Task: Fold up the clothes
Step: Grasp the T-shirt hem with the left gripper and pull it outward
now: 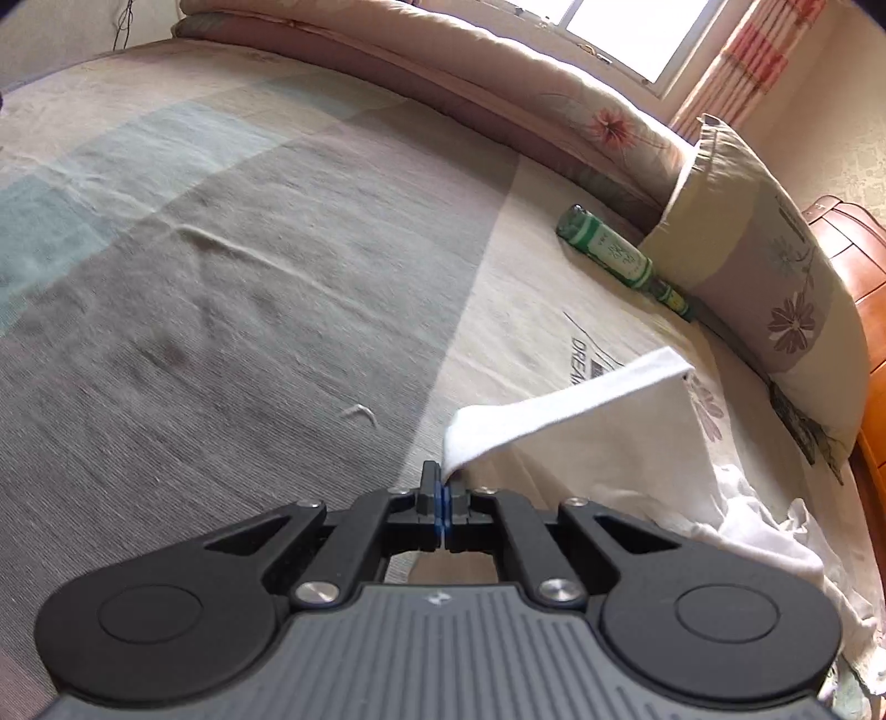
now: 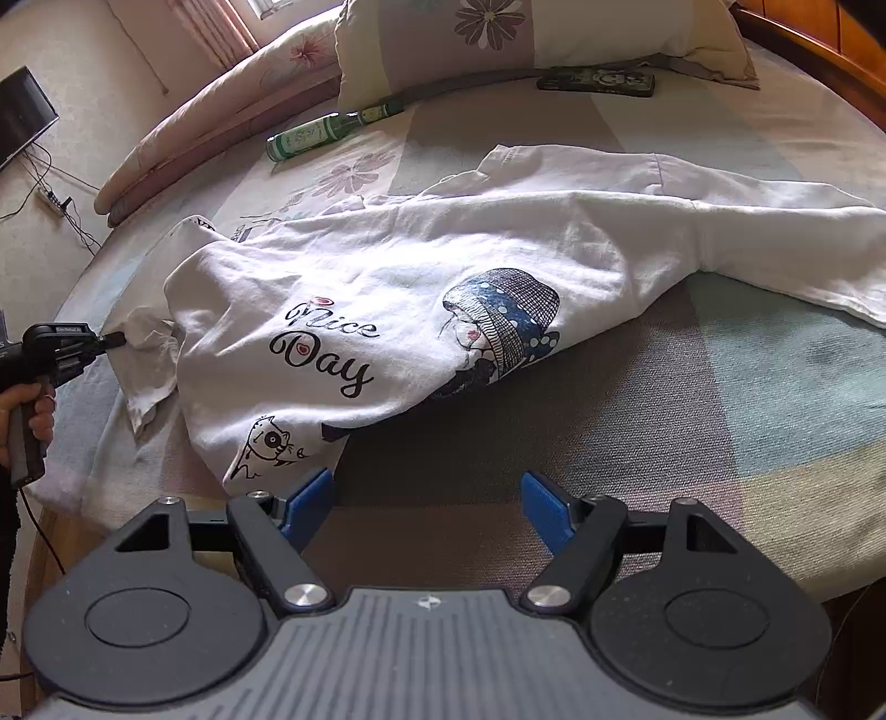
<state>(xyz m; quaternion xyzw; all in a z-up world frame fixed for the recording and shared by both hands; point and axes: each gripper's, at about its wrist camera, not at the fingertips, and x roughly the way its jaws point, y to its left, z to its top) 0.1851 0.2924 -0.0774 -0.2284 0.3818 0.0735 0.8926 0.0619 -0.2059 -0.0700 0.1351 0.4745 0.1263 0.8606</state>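
White printed shirt [image 2: 421, 310] lies crumpled across the bed [image 2: 637, 421], its hem reaching the near-left edge. Open striped bedding extends ahead of the right gripper [image 2: 426, 501]; a green bottle [image 2: 310, 135] and pillow [image 2: 526, 39] sit at the far side. Left gripper [image 1: 444, 487] is clamped on a raised cloth corner. Right gripper's jaws stand wide apart, holding nothing.

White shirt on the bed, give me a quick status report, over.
Left gripper shut on white shirt edge, lifting it. Right gripper open, empty, near the hem. Green bottle and phone lie beyond the shirt, not blocking.
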